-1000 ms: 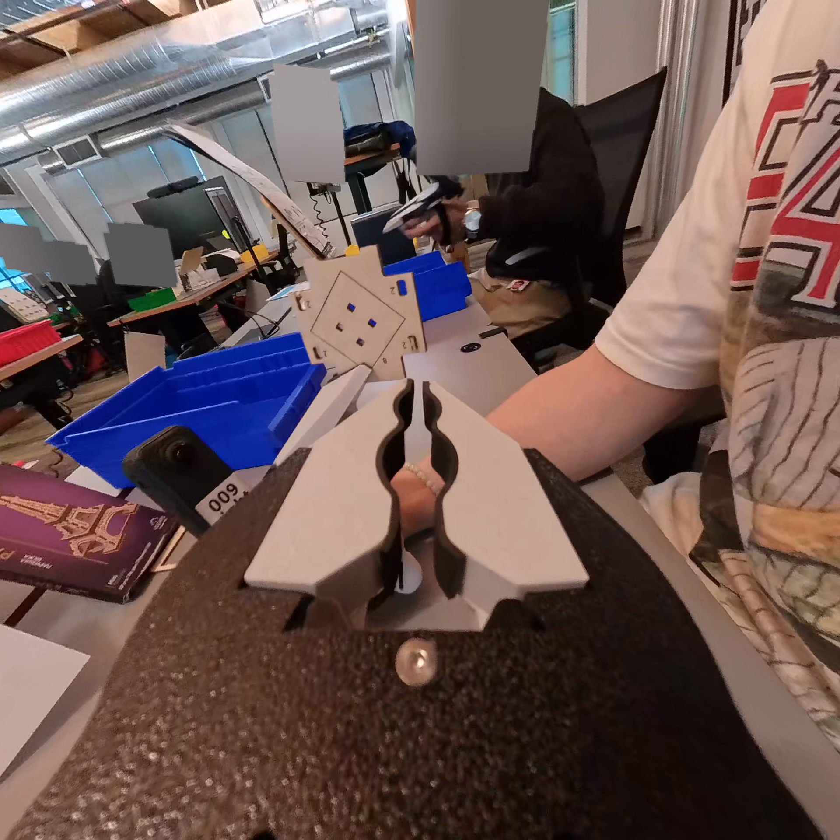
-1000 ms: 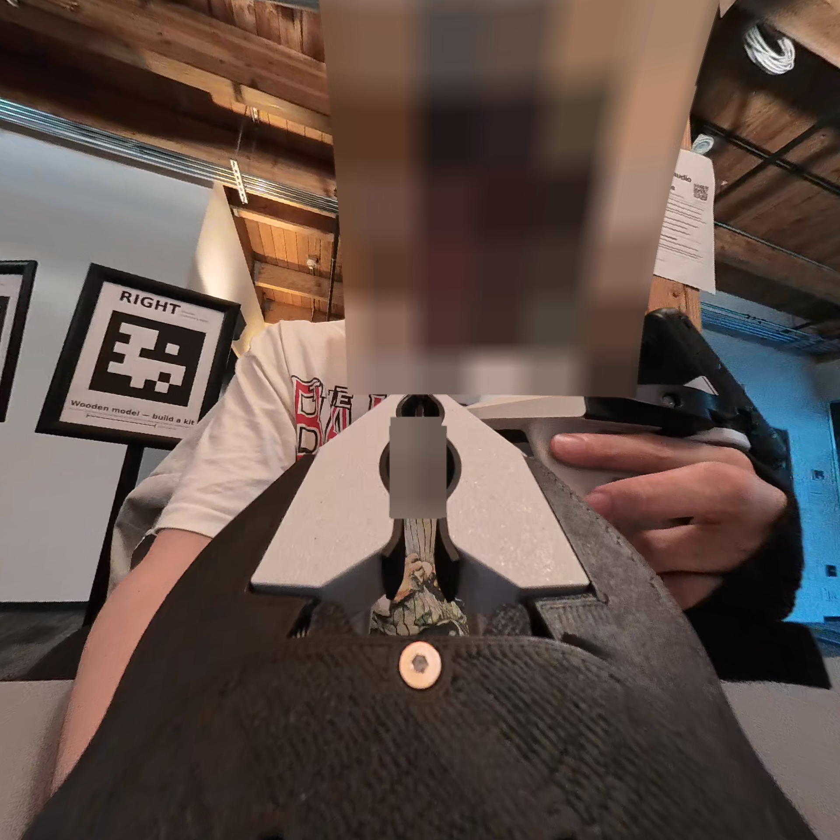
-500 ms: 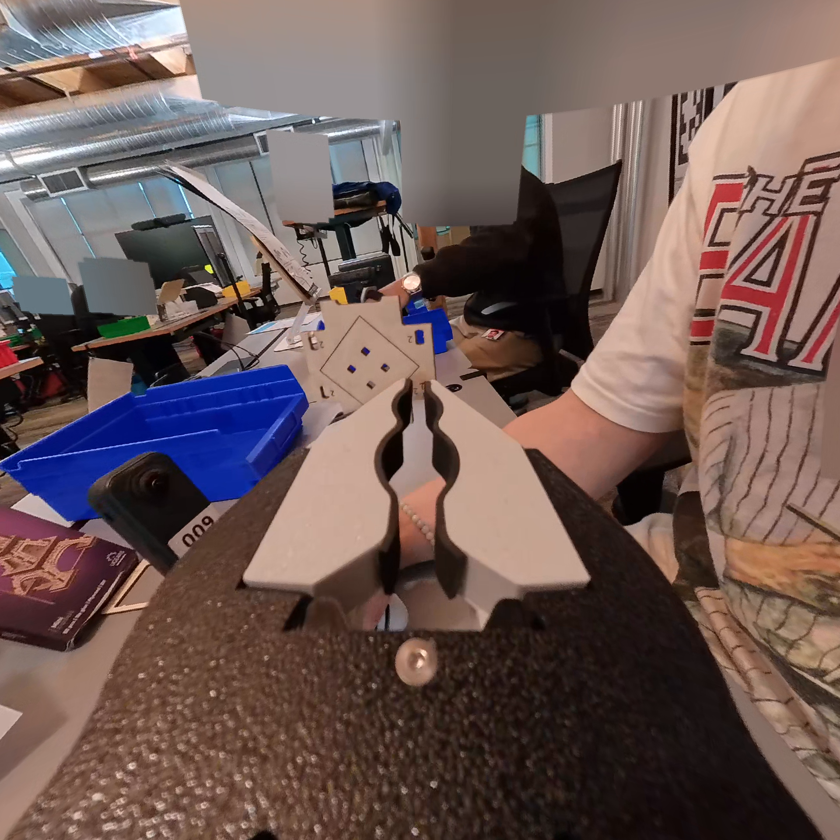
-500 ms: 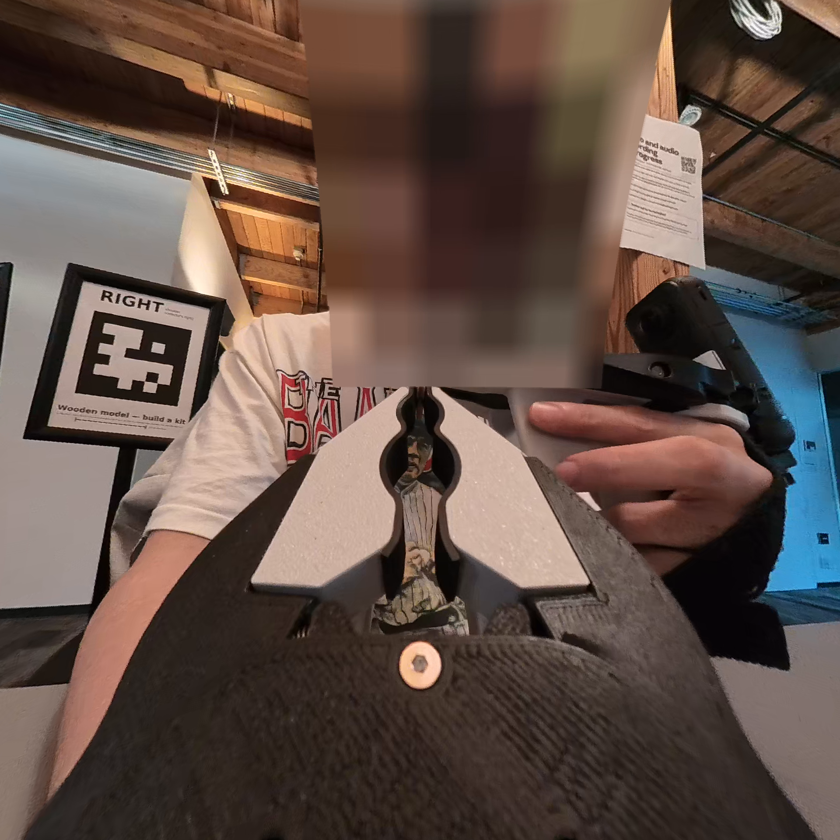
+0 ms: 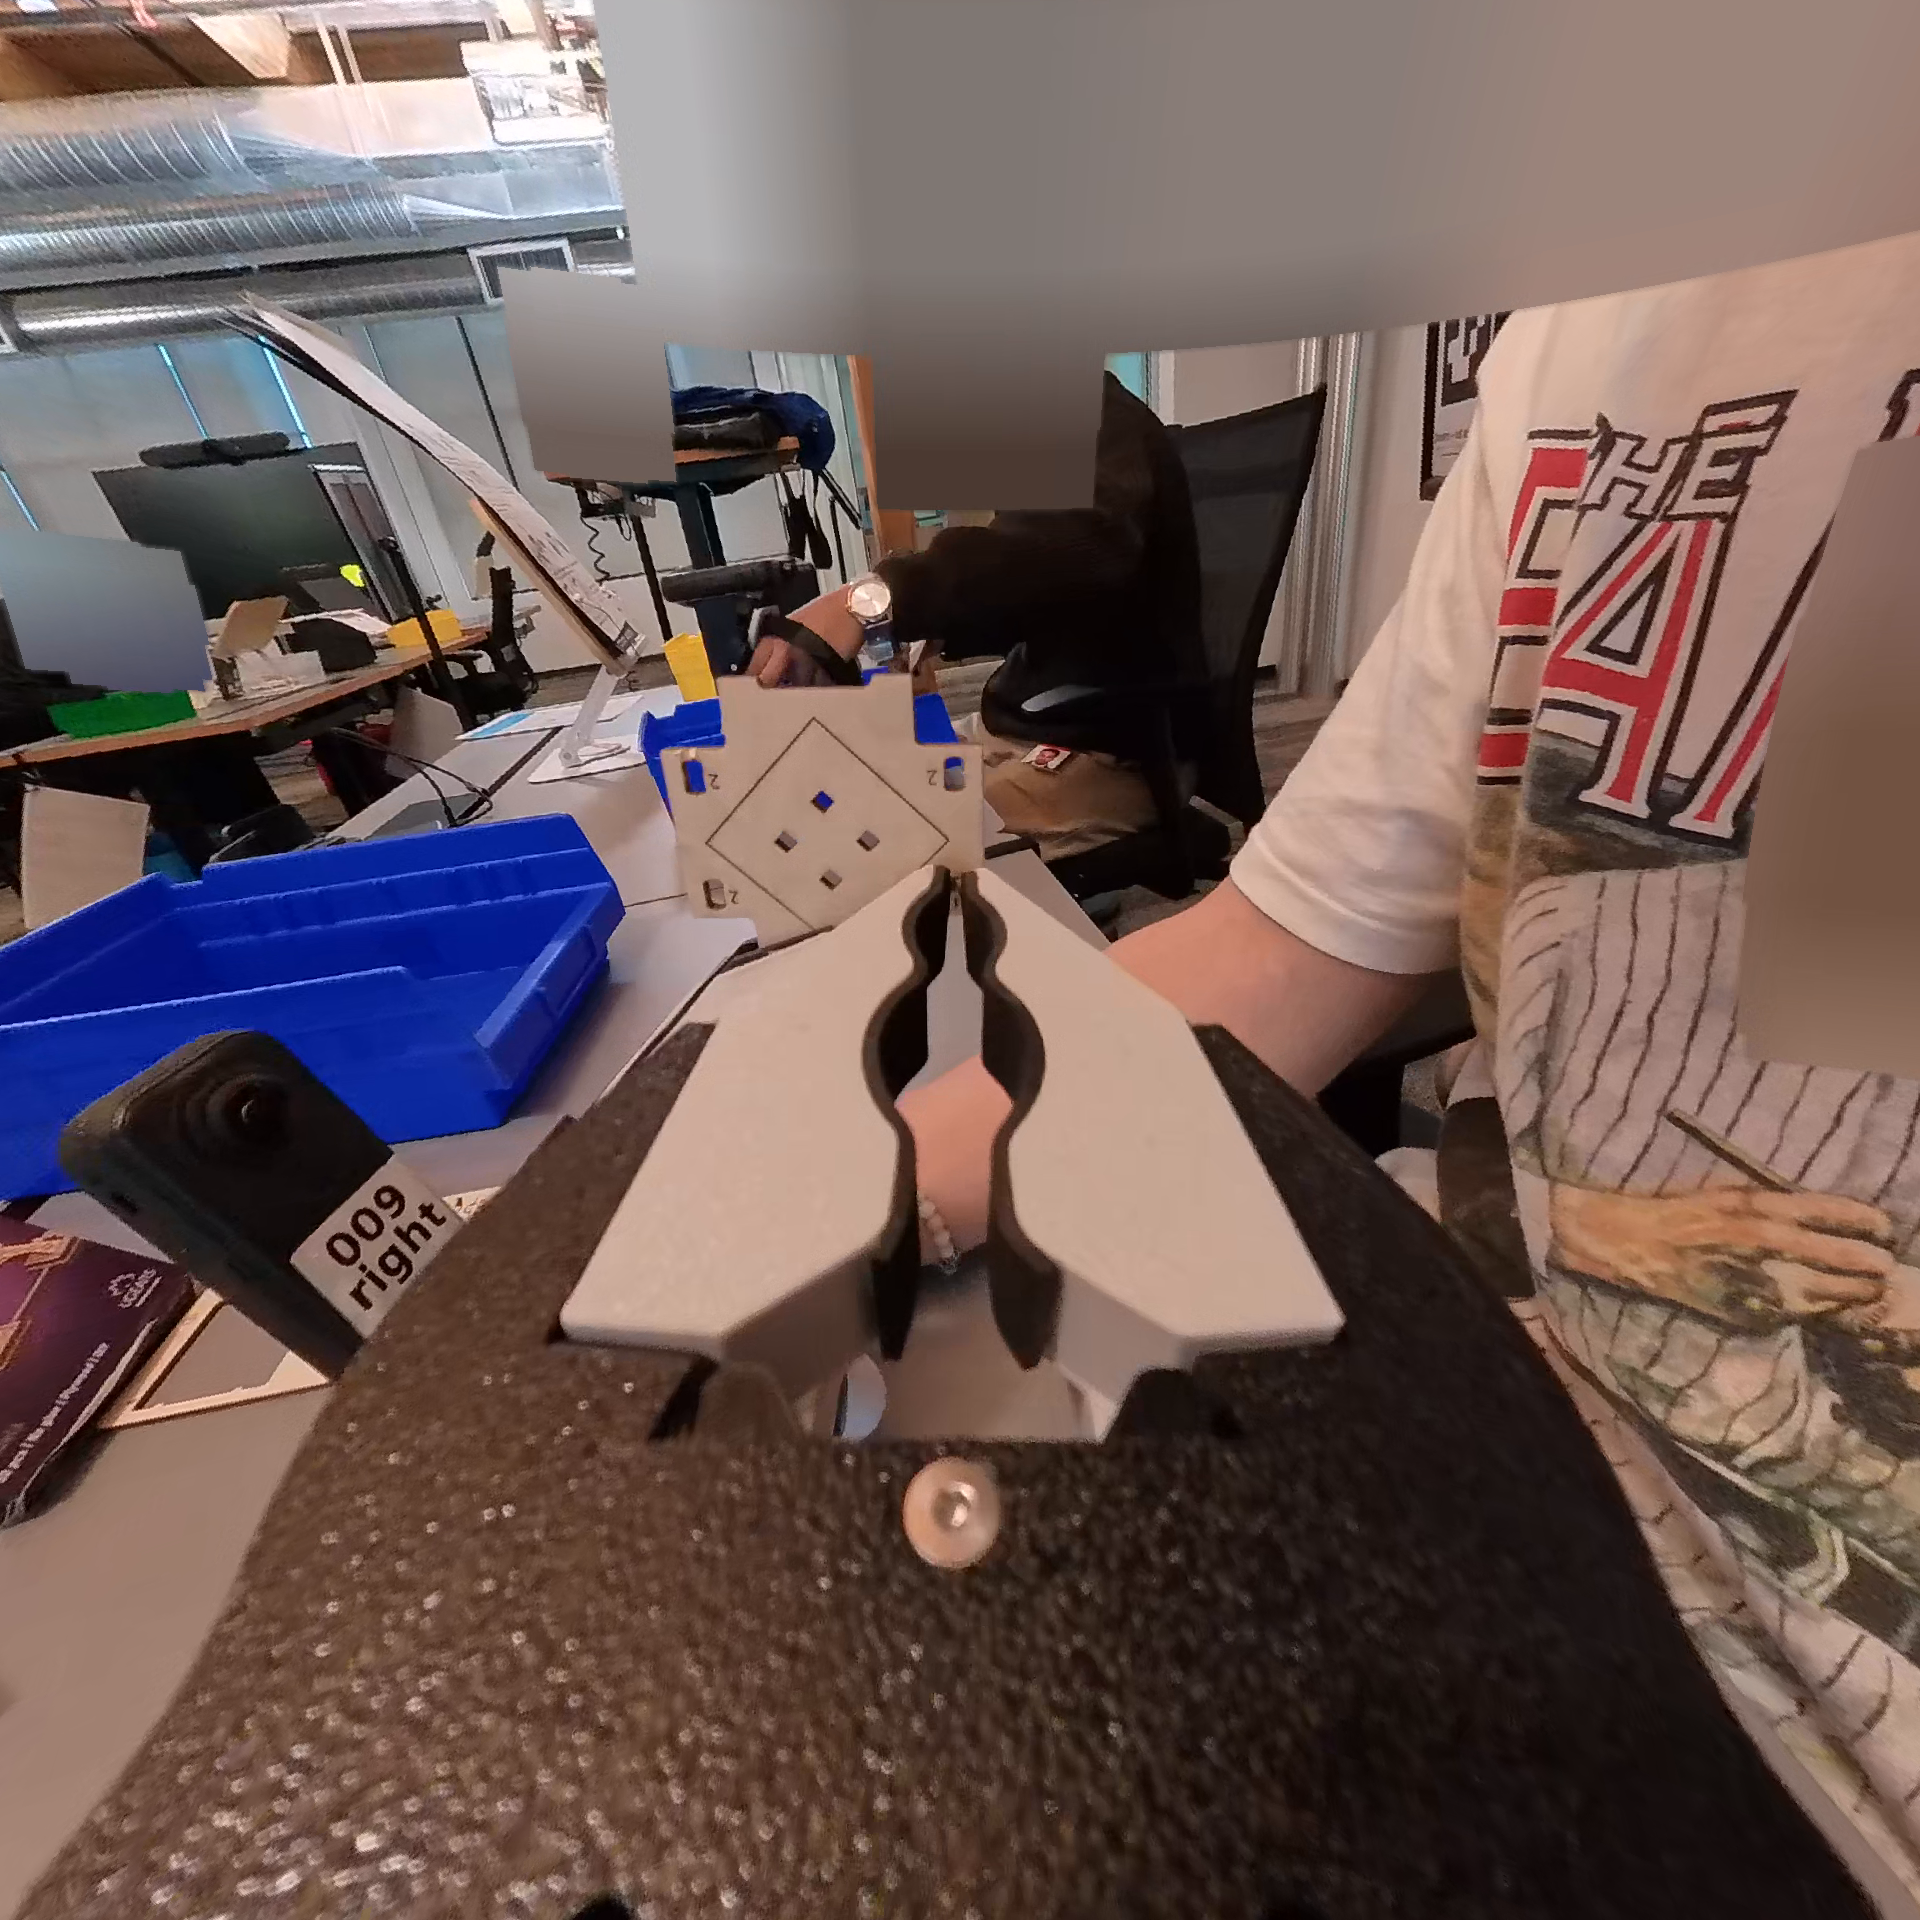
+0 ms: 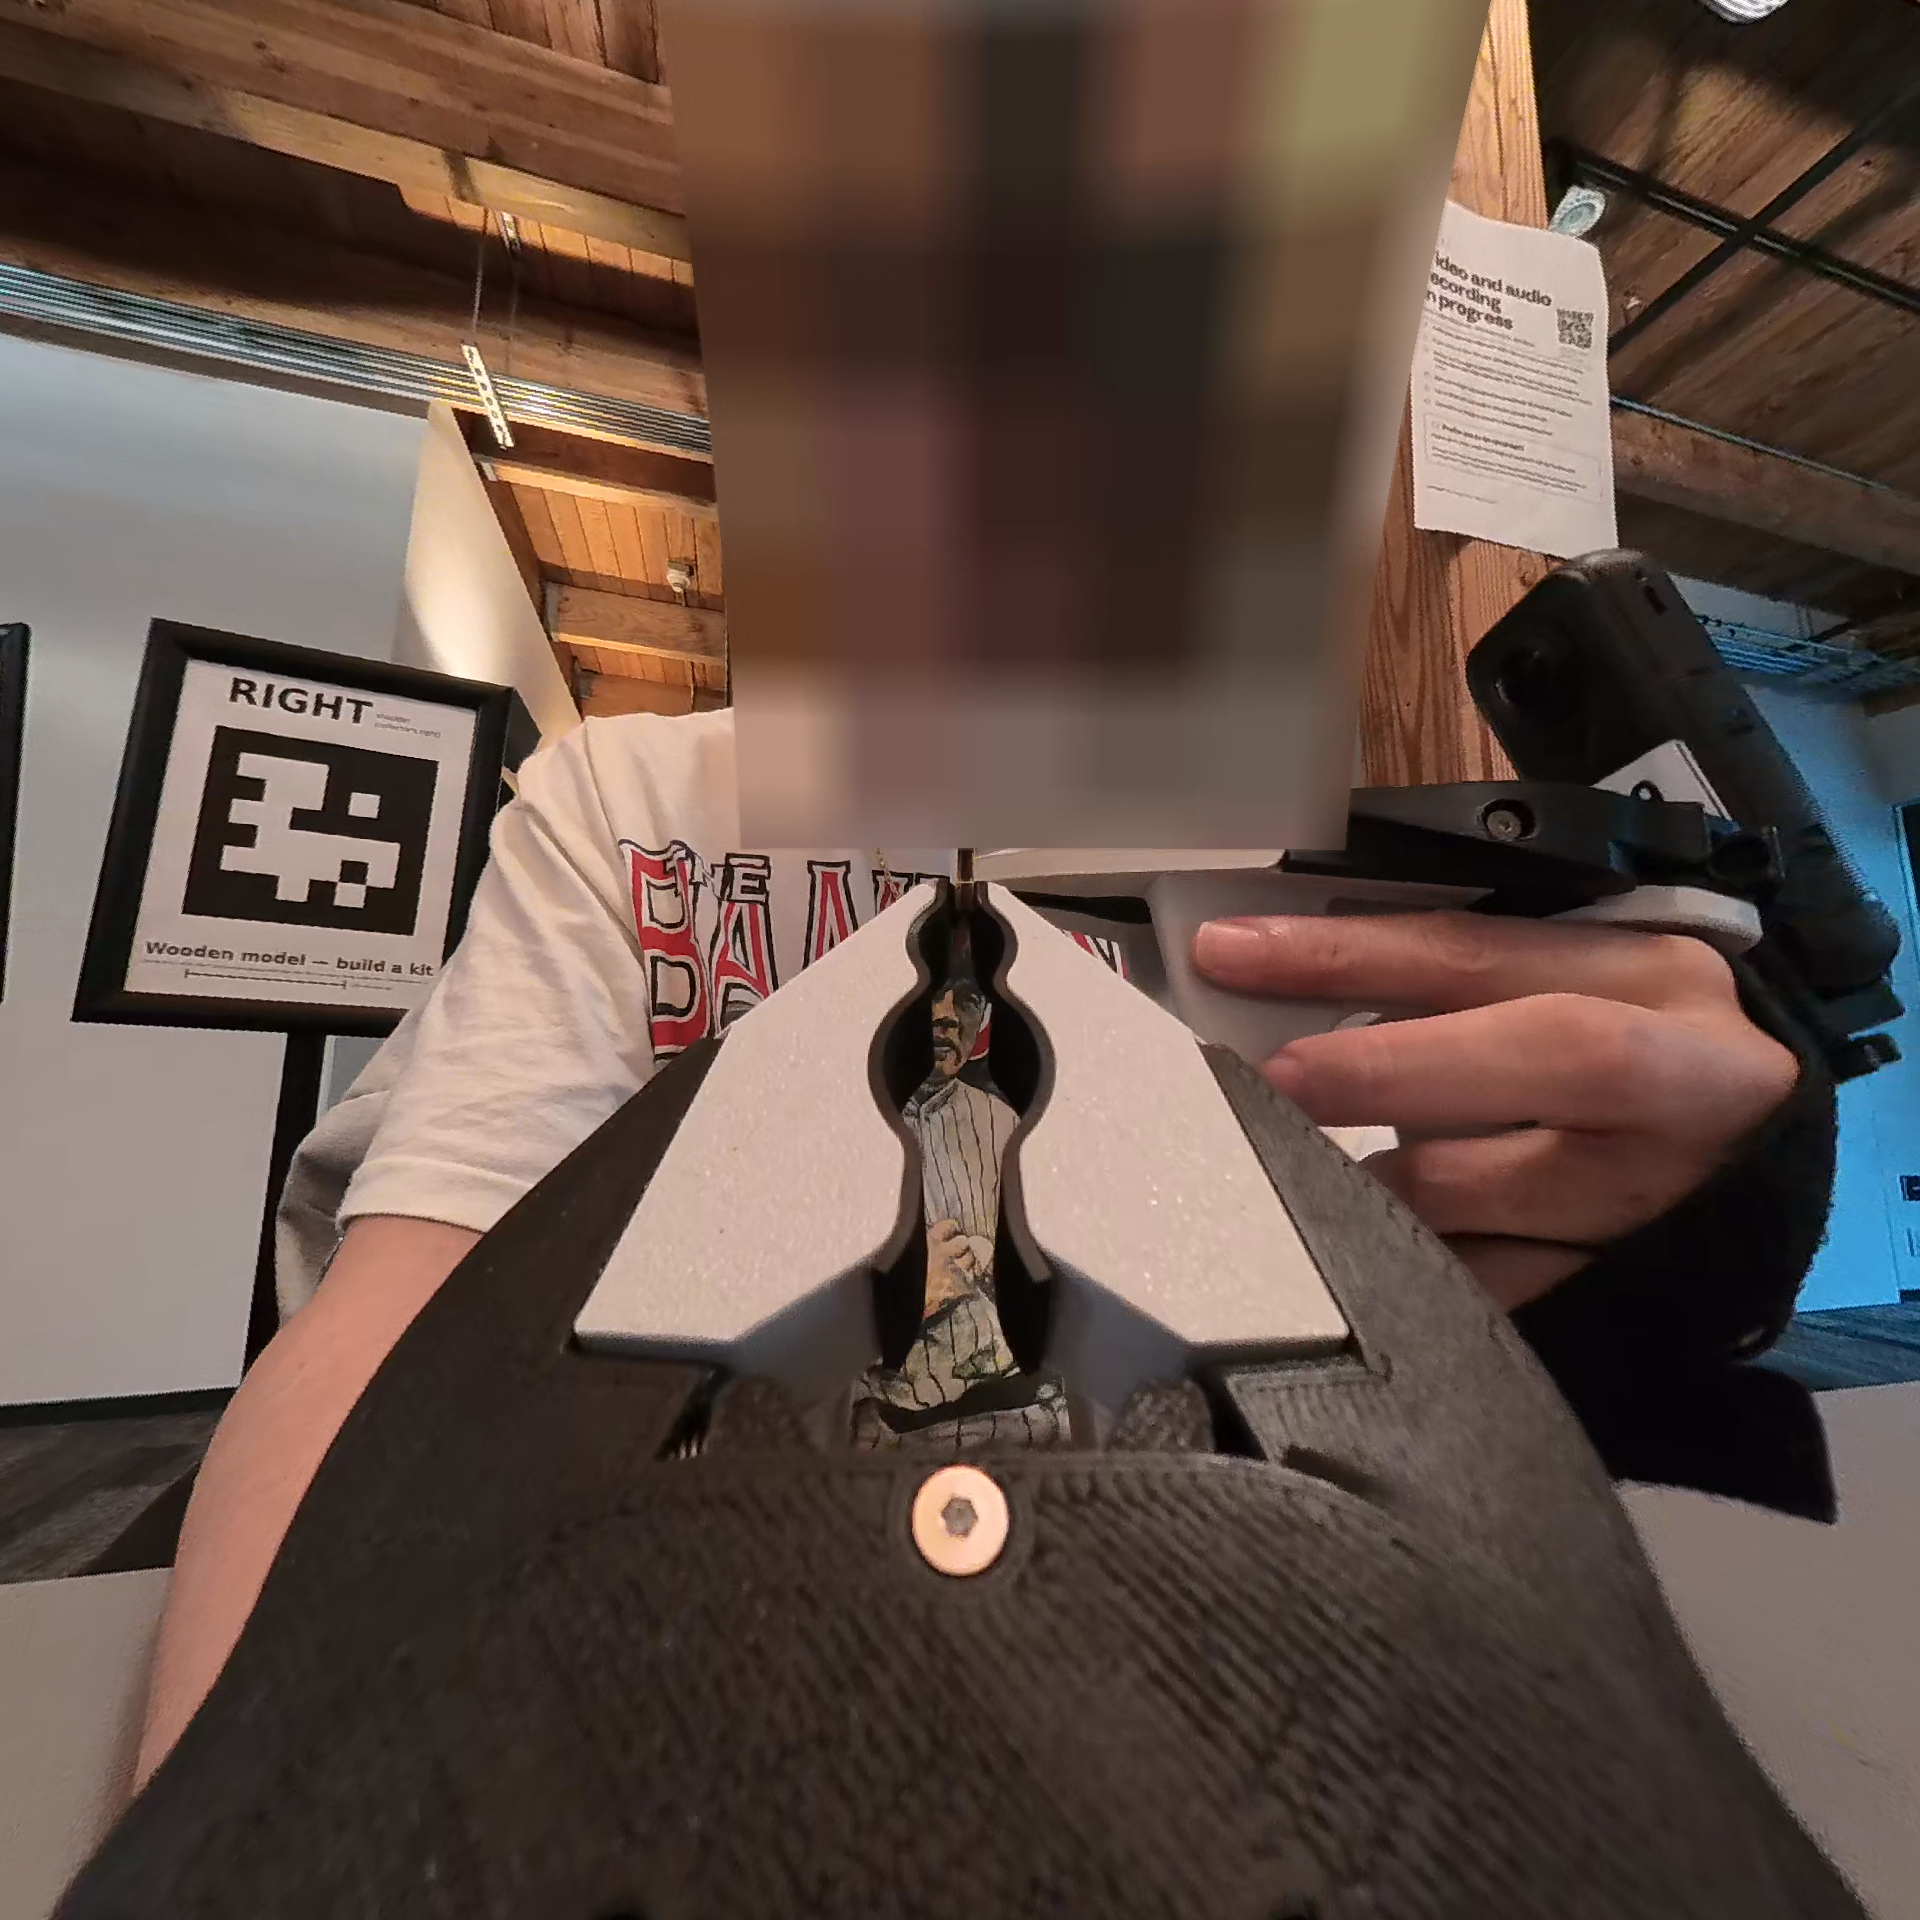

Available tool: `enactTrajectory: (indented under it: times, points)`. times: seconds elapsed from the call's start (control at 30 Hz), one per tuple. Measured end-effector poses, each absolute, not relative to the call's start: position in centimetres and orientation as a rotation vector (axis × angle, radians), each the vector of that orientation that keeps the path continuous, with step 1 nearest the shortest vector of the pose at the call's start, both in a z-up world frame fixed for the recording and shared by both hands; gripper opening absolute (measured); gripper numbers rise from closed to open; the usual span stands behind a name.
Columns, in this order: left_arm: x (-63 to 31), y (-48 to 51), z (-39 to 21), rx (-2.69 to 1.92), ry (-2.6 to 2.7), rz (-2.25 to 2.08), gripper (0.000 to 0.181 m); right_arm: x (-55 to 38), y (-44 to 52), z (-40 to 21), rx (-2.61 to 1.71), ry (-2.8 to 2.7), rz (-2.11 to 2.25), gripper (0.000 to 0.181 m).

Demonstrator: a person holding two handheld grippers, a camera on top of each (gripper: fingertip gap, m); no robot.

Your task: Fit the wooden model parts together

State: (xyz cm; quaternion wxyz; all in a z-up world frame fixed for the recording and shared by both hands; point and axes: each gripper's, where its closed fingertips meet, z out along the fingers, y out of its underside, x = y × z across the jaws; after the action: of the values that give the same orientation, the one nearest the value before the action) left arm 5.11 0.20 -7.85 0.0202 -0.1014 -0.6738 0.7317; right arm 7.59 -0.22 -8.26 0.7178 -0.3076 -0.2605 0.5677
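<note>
Wooden panel (image 5: 821,821) is upright, raised off the table (image 5: 665,945), just right of the blue bin (image 5: 312,966). My right gripper (image 6: 966,904) is clamped on it, and I see it edge-on between the tips. Left gripper (image 5: 951,883) is drawn almost together at the panel's lower right corner; I cannot tell whether it pinches anything.
</note>
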Motion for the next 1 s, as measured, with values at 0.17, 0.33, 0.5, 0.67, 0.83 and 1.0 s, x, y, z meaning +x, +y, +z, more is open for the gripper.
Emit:
enactTrajectory:
  times: [0.17,0.33,0.5,0.67,0.83,1.0]
  points:
    - [5.1,0.2,-7.7,-0.341,-2.117,2.276,0.003,7.7,-0.3,-8.2,-0.672,-0.576,1.265,0.0]
    - [5.3,0.1,-7.7,-0.329,-2.128,2.29,0.005,7.5,-0.2,-8.3,-0.681,-0.58,1.268,0.0]
    - [5.1,0.1,-7.8,-0.32,-2.126,2.293,0.001,7.6,-0.2,-8.3,-0.681,-0.577,1.264,0.0]
    - [5.2,0.1,-7.9,-0.289,-2.122,2.295,0.0,7.7,-0.2,-8.3,-0.679,-0.575,1.257,0.0]
    - [5.4,0.3,-7.9,-0.278,-2.154,2.315,0.0,7.8,-0.2,-8.3,-0.679,-0.566,1.257,0.0]
    - [6.7,0.7,-8.8,-0.236,-2.323,2.287,0.0,7.6,-0.2,-8.3,-0.681,-0.576,1.258,0.001]
